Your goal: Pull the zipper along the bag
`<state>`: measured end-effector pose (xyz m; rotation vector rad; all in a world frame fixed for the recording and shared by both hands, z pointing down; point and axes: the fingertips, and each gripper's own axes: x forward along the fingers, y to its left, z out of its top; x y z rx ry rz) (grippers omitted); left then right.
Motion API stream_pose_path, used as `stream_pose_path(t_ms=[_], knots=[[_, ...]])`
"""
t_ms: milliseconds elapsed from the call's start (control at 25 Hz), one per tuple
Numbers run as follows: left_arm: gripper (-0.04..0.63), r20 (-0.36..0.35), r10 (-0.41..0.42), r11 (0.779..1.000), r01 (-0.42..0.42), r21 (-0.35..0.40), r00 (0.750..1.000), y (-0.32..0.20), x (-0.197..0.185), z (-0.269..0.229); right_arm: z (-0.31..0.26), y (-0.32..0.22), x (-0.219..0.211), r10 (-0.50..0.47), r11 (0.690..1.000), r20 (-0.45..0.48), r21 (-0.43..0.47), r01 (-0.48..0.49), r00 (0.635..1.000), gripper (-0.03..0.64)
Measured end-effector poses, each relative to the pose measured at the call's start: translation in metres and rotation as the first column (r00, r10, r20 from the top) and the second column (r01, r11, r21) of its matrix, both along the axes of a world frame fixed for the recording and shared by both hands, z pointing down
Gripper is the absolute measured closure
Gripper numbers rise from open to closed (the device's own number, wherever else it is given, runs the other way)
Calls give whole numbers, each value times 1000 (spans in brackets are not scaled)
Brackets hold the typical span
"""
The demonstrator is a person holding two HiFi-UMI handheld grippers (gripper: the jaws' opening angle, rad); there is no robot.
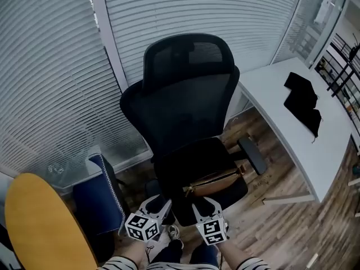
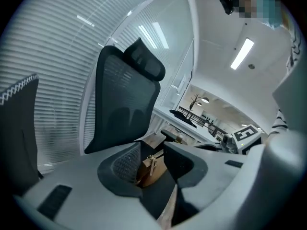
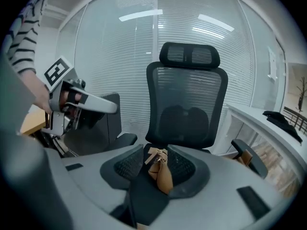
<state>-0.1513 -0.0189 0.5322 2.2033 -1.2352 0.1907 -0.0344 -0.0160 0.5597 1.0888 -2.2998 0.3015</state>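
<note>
A tan leather bag (image 1: 216, 181) lies along the seat of a black office chair (image 1: 188, 106), its zipper running along the top. The zipper pull (image 2: 152, 165) dangles at the bag's near end. Both grippers hover in front of the seat's front edge, short of the bag. In the head view my left gripper (image 1: 159, 203) is near the bag's left end and my right gripper (image 1: 208, 203) sits beside it. Both are open and hold nothing. The bag (image 3: 162, 175) shows through the gap in the right gripper view, and the left gripper (image 3: 81, 102) appears there at the left.
A white desk (image 1: 281, 89) with black pouches (image 1: 302, 101) stands right of the chair. The chair's right armrest (image 1: 253, 156) juts out near the bag. A dark blue bin (image 1: 95, 201) and a yellow round tabletop (image 1: 39, 224) are at the left. Window blinds (image 1: 50, 83) are behind.
</note>
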Motion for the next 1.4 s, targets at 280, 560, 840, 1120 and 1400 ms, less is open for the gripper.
stream_pose_path(t_ms=[280,560,840,1120,1400], knots=[[460,-74,-1,995,-6,-99,997,-15,1,43,36,2,-17,-113,980,-229,132,146,967,449],[460,-123,-20,989,2,-148,992,-20,2,75,80,-1,-29,-239,883,-476,257,394,846,428],[460,-172,-31,983,-1,-183,985,-21,1,92,99,-12,-38,-260,735,-657,340,586,708,382],[460,-207,-32,983,-7,-186,978,-26,5,98,112,-17,-43,-204,570,-806,363,737,555,377],[460,-225,-35,980,-11,-199,974,-21,9,103,112,-18,-52,-217,501,-813,382,777,540,379]])
